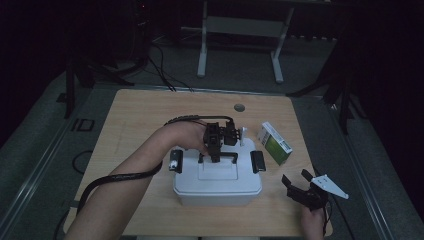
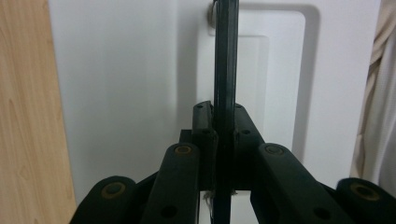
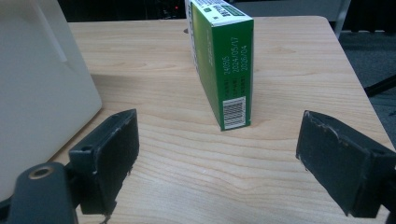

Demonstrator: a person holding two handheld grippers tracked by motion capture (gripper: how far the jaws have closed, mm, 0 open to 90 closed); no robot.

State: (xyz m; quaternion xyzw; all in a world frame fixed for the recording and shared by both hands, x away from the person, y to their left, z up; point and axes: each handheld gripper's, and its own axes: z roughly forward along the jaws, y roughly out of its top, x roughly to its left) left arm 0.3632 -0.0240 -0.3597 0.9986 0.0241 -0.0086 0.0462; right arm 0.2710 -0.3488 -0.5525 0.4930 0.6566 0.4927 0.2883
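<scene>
Green box [image 3: 223, 65], dates 2024/05/17, 2026/04

Black hand-held gripper [image 1: 216, 145], trailing cable

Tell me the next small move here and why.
Probably lift the lid: the left gripper is shut on the black handle atop the white box. The right gripper waits open, facing the green carton that stands beside the box on the table.

Dim lab or test room, wooden table [image 1: 145, 110] on grey carpet, white desk frame [image 1: 240, 30] at twelve o'clock, black stands, floor cables [image 1: 165, 70] at eleven o'clock
</scene>
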